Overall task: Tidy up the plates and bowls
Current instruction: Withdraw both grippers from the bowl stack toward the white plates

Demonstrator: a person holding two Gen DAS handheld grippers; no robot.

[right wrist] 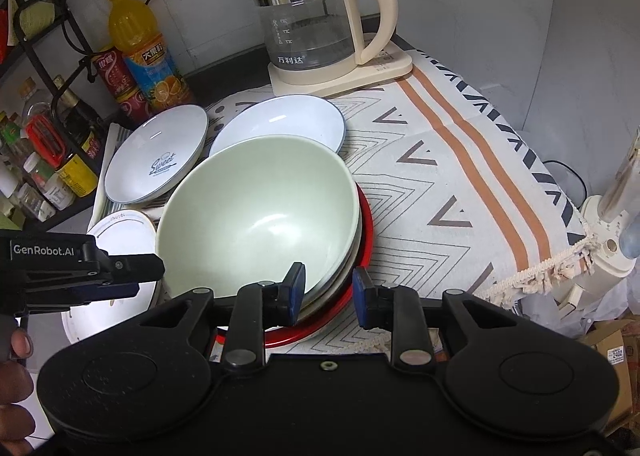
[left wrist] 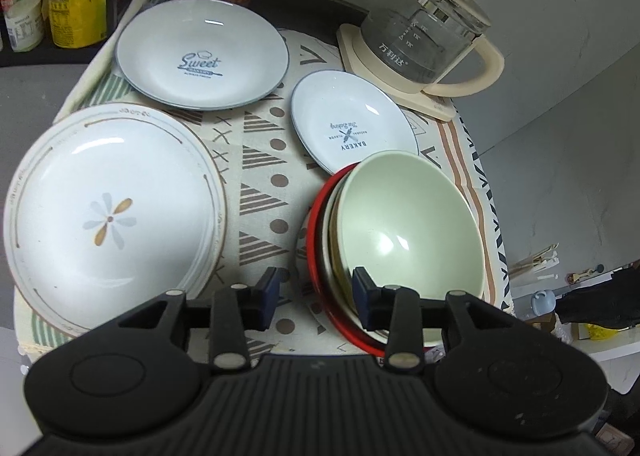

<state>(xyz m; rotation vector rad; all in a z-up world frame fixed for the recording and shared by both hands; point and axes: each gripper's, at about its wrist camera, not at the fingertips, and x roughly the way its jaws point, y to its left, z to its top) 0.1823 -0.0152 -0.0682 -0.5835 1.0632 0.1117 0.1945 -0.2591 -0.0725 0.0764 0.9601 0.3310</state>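
Your right gripper point(right wrist: 328, 296) straddles the rim of the green bowl point(right wrist: 260, 212), fingers parted; contact is unclear. It hides the stacked dishes beneath. Your left gripper point(left wrist: 316, 292), fingers wide, hovers at nine o'clock of the stack.

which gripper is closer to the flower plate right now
Left. The left gripper hangs open just beside the flower plate, between it and the bowl stack. The right gripper straddles the stack's near rim, on the far side from the plate.
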